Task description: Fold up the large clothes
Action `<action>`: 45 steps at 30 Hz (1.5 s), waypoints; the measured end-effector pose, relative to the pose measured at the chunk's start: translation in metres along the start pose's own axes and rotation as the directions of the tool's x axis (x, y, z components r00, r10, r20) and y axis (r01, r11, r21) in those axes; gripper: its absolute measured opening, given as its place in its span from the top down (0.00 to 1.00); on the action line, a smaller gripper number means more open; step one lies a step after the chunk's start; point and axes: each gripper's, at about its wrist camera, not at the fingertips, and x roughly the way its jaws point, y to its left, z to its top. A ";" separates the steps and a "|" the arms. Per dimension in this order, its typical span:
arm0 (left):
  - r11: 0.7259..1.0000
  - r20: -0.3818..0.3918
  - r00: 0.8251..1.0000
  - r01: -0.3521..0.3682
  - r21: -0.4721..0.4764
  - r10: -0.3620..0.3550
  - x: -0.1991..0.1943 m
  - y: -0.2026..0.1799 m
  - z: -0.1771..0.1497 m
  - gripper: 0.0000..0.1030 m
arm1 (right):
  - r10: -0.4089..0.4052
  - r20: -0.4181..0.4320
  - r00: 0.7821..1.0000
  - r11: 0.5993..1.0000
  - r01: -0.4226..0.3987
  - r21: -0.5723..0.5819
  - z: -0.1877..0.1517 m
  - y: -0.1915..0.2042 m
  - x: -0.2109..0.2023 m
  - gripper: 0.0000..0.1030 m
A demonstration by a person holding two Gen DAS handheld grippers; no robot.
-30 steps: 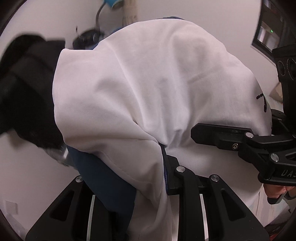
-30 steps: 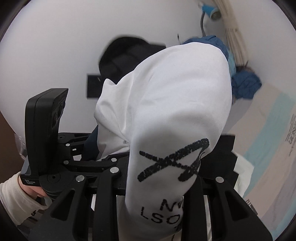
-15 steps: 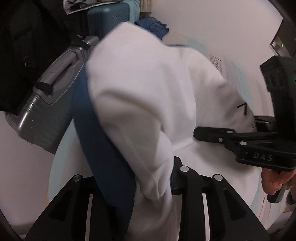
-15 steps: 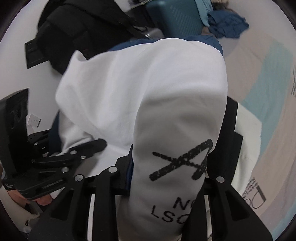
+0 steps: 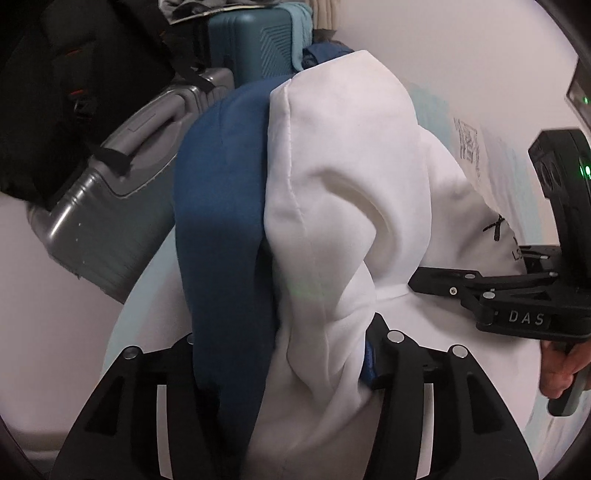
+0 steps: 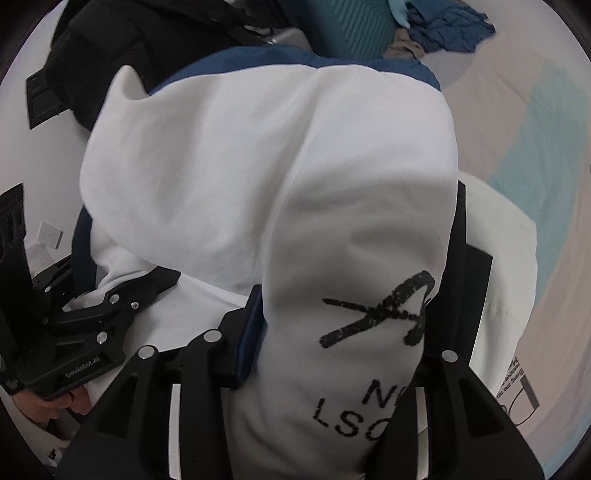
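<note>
A large white garment with a blue inner layer hangs bunched over both grippers. In the left wrist view my left gripper has its jaws opening, and the cloth lies loosely between them, with blue fabric hiding the left finger. My right gripper reaches in from the right, held by a hand. In the right wrist view the same garment shows black printed letters. My right gripper is opening too, its fingers still against the cloth. My left gripper sits at the lower left.
A grey suitcase, a teal suitcase and a black backpack stand behind the garment. A pastel striped sheet lies to the right, with crumpled blue clothes at its far end and a white cloth beside the right finger.
Both grippers have sunk with the garment, from facing the wall to facing the luggage and the sheet. Both jaws have widened, the left more, and more of the blue layer shows.
</note>
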 end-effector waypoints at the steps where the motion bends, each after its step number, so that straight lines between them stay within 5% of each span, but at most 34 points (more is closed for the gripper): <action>1: 1.000 0.000 1.000 -0.003 0.004 0.003 0.002 0.000 -0.001 0.51 | -0.003 -0.003 1.000 1.000 0.003 0.004 -0.001 0.000 0.003 0.62; 8: 1.000 -0.022 0.999 0.027 -0.015 -0.028 0.006 0.008 -0.001 0.50 | -0.021 -0.010 1.000 0.999 0.022 0.032 0.005 -0.001 0.013 0.55; 11: 1.000 -0.022 1.000 0.021 -0.011 -0.021 -0.003 0.000 -0.003 0.47 | -0.060 -0.012 0.998 0.995 0.061 0.080 0.010 -0.011 0.014 0.39; 13: 1.000 -0.008 1.000 0.003 -0.016 -0.003 -0.006 0.005 0.004 0.34 | -0.092 0.009 0.996 0.991 0.090 0.102 0.011 -0.013 0.006 0.21; 16: 0.999 0.032 0.998 -0.045 -0.012 0.046 -0.030 0.000 0.003 0.18 | -0.177 0.074 0.981 0.981 0.169 0.099 0.008 -0.009 -0.015 0.10; 21: 0.992 0.075 0.990 -0.120 -0.024 0.122 -0.053 -0.003 -0.009 0.08 | -0.304 0.130 0.944 0.952 0.296 0.076 -0.004 0.002 -0.032 0.07; 26: 0.986 0.106 0.983 -0.139 -0.095 0.148 -0.074 -0.002 -0.018 0.06 | -0.426 0.227 0.876 0.904 0.423 0.064 -0.022 0.016 -0.062 0.07; 31: 0.985 0.169 0.976 -0.114 -0.130 0.135 -0.108 -0.007 -0.032 0.06 | -0.442 0.330 0.834 0.895 0.437 0.093 -0.046 0.022 -0.106 0.07; 38: 0.985 0.251 0.960 -0.088 -0.148 0.124 -0.175 -0.030 -0.073 0.06 | -0.401 0.443 0.801 0.913 0.386 0.130 -0.098 0.037 -0.183 0.07; 45: 0.975 0.253 0.959 -0.071 -0.210 0.125 -0.240 -0.064 -0.139 0.06 | -0.336 0.465 0.819 0.938 0.336 0.086 -0.177 0.067 -0.248 0.07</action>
